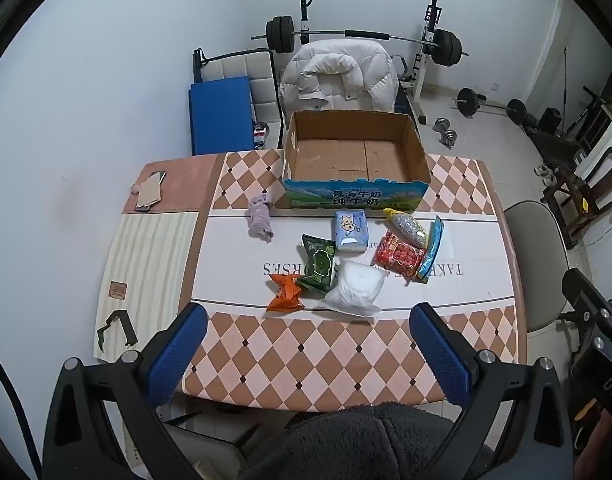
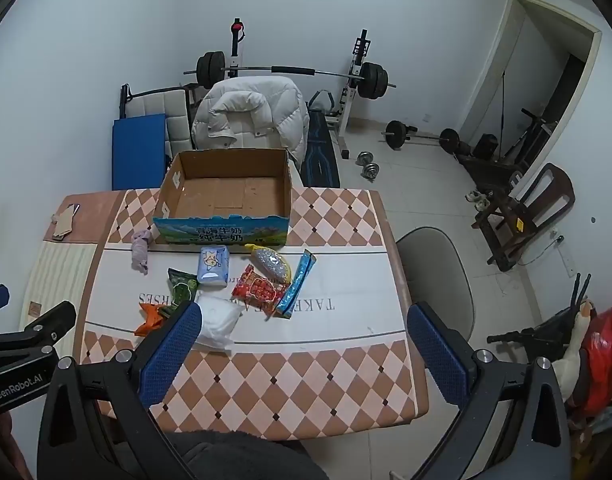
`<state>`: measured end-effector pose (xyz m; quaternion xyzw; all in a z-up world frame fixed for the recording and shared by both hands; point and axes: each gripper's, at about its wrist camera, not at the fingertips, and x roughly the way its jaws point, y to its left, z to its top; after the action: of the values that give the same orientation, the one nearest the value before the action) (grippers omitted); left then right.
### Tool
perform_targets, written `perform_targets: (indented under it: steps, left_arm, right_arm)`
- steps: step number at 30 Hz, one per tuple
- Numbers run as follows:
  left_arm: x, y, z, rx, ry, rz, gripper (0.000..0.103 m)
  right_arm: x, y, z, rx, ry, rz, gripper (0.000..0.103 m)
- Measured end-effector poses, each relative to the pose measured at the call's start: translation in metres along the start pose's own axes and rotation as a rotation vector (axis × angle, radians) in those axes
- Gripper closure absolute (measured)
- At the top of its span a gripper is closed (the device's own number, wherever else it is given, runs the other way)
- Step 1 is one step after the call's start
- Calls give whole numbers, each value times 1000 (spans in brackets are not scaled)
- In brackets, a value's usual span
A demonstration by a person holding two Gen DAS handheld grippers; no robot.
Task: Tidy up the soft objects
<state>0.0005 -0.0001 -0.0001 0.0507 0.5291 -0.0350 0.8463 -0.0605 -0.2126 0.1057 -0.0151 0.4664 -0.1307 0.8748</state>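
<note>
Right hand-held gripper [image 2: 302, 354] hangs over the near edge of the tabletop [image 2: 306, 380], jaws wide apart, nothing between them. Open cardboard box [image 2: 226, 192] sits at the far side. In front of it: grey cloth [image 2: 141, 254], blue tissue pack [image 2: 214, 266], green packet [image 2: 182, 286], orange packet [image 2: 150, 318], white bag [image 2: 220, 322], red packet [image 2: 260, 288], silver pouch [image 2: 271, 266], blue stick pack [image 2: 298, 284]. Left hand-held gripper [image 2: 30, 340] shows at the left edge.

Both my wrist cams look steeply down from above the table's [image 1: 346, 360] near edge, not close. They share the box [image 2: 226, 200] and packets, right view shifted rightward.
</note>
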Motion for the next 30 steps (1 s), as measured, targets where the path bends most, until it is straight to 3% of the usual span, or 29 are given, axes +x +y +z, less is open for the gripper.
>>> perform_targets:
  steps: [30]
  left_arm:
    - [-9,10,1,-5,-49,-8,0]
  right_arm:
    - [-5,3,0,23,-9,2,0]
